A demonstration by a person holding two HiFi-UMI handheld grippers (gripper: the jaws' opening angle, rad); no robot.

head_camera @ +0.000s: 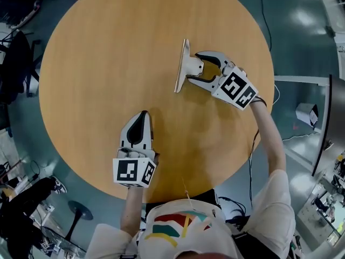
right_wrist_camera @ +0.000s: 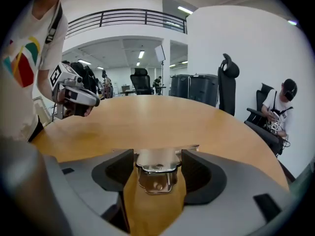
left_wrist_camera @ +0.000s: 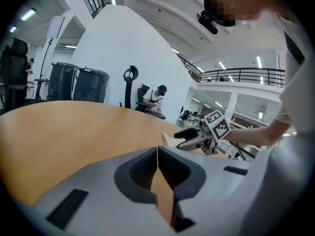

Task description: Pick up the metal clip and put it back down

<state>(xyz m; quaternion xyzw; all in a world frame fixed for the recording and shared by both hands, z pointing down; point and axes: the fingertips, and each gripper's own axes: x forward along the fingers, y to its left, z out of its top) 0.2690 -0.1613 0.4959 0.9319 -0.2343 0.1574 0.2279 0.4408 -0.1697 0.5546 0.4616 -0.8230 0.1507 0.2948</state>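
The metal clip (head_camera: 182,63) lies on the round wooden table (head_camera: 108,63), right of centre, its long flat bar pointing away from me. My right gripper (head_camera: 194,66) is open, one finger on each side of the clip's short lever without pressing on it. In the right gripper view the shiny clip (right_wrist_camera: 156,162) sits between the dark pads (right_wrist_camera: 202,173) and rests on the wood. My left gripper (head_camera: 142,116) is shut and holds nothing, low over the table near the front edge. From the left gripper view, the clip (left_wrist_camera: 170,140) and the right gripper (left_wrist_camera: 189,136) show across the table.
The table's front edge (head_camera: 178,190) runs just behind the left gripper. A black cable (head_camera: 264,15) trails over the floor at the right. Office chairs (right_wrist_camera: 229,90) and a seated person (right_wrist_camera: 275,114) are beyond the table's far side.
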